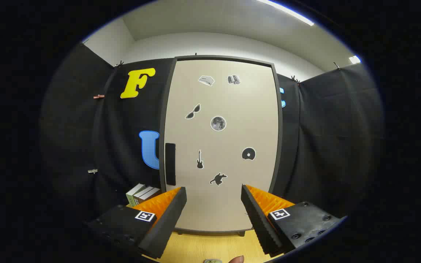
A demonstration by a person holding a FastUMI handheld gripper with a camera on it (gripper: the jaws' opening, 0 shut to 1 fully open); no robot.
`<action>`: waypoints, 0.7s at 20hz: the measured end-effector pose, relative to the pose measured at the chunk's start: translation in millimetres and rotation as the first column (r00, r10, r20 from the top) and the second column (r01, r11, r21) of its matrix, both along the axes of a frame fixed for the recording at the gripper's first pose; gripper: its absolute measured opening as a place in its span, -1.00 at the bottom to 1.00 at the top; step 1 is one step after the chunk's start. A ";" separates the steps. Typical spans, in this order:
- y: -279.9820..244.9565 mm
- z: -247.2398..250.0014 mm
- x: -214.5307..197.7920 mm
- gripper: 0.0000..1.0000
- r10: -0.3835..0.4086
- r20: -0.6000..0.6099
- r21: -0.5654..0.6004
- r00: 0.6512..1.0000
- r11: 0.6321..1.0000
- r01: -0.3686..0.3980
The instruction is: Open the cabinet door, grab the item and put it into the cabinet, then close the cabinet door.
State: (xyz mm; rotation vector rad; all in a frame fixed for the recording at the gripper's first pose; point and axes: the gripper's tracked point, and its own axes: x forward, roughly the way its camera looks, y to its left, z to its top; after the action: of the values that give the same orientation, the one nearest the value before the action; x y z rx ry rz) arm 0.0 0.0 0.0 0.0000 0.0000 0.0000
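- Gripper view: gripper [213,204] fingers spread wide apart, nothing between them, aimed at the cabinet door [221,146], which sits beyond the tips.
- Each finger body carries a square black-and-white marker; a pattern, no readable text.
- Door is shut. It stands on the table [210,248], near the back edge.
- Handle [170,163]: dark vertical bar at the door's left edge, above and just beyond the left fingertip.
- Books [141,194], the likely item: upright near the table's left edge, just left of the cabinet, partly hidden behind the left finger.
- A fingertip [236,259] and a small pale object [212,260] peek in at the table's near edge; can't tell what the object is.
- Stickers on door: sunglasses, moon, guitar, disc, cat, two boxy ones on top. No legible writing or brand anywhere; book spines too small to read.
- Risks, judged:
  - fingers are centred on the door, not the handle; closing here catches nothing.
  - moving left to the handle could clip the books and topple them.
  - handle looks slim and flush, so a slip is likely with shallow bite.
  - a swinging door could hit the books if it hinges on the handle-far side; hinge side can't be told.
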 end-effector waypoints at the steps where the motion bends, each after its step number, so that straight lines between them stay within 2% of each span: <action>1: 0.1 0.0 0.5 0.94 -0.001 0.001 0.001 1.000 1.000 0.001; 14: 11.5 -10.4 11.1 0.94 0.015 -0.021 0.008 1.000 1.000 -0.015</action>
State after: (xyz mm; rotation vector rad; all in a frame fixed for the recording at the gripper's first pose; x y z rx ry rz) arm 11.1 11.5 -10.4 0.0079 0.0211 0.0152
